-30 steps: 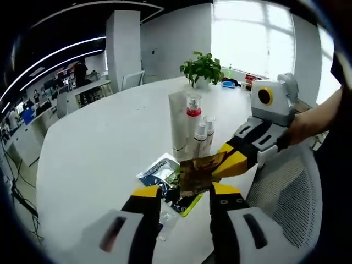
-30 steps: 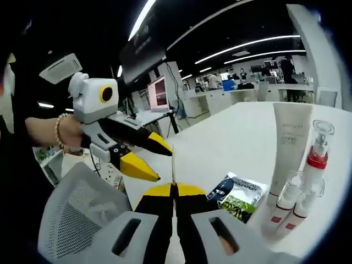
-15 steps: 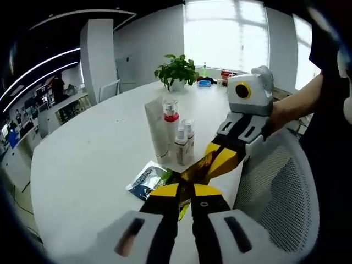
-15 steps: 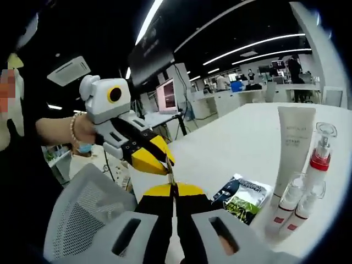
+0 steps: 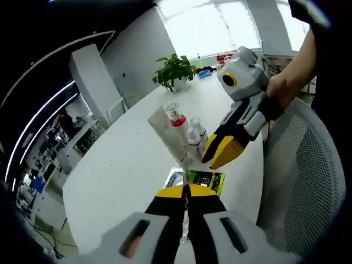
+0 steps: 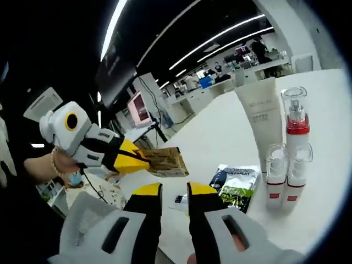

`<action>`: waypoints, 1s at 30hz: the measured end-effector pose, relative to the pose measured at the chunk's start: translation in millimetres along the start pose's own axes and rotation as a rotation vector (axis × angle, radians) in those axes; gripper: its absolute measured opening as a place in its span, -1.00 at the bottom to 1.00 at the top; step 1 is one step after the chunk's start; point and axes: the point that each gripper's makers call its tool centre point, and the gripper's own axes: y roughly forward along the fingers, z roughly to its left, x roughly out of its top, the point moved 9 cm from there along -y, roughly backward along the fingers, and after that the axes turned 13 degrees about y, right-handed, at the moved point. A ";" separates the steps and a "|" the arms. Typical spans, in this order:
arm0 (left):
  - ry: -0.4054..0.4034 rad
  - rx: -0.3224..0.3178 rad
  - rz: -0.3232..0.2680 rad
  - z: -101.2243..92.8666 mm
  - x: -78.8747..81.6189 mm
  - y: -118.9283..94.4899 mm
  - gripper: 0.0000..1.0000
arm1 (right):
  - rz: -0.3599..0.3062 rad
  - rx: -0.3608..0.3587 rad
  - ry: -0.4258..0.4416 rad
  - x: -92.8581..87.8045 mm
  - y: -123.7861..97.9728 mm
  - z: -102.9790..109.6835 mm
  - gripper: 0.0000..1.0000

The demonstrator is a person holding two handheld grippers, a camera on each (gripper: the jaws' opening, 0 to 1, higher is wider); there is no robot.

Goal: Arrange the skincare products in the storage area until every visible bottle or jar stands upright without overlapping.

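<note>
A white tube (image 6: 259, 115), a tall pump bottle with a red collar (image 6: 294, 118) and two small spray bottles (image 6: 275, 176) stand upright together on the white table (image 6: 220, 132). The same tube (image 5: 165, 129), pump bottle (image 5: 177, 115) and small spray bottles (image 5: 195, 135) appear in the left gripper view. My left gripper (image 5: 186, 190) is shut on a brown sachet (image 6: 165, 160), which it holds in the air; this gripper (image 6: 144, 161) enters the right gripper view from the left. My right gripper (image 6: 175, 190) is open, just under the sachet, with nothing between its fingers.
Flat sachets (image 6: 236, 181) in blue and green lie on the table beside the bottles, with the green sachet (image 5: 206, 179) nearest my left jaws. A potted plant (image 5: 173, 69) stands at the far end. A grey mesh chair back (image 5: 308, 176) is close at the table's edge.
The brown sachet passed from my right gripper to my left one. The left gripper shut on it, and the right gripper then opened and drew back from it.
</note>
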 end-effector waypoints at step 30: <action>0.205 -0.033 0.031 -18.1 10.3 13.1 -0.90 | -0.090 -0.041 0.582 -4.7 11.7 -2.0 -0.97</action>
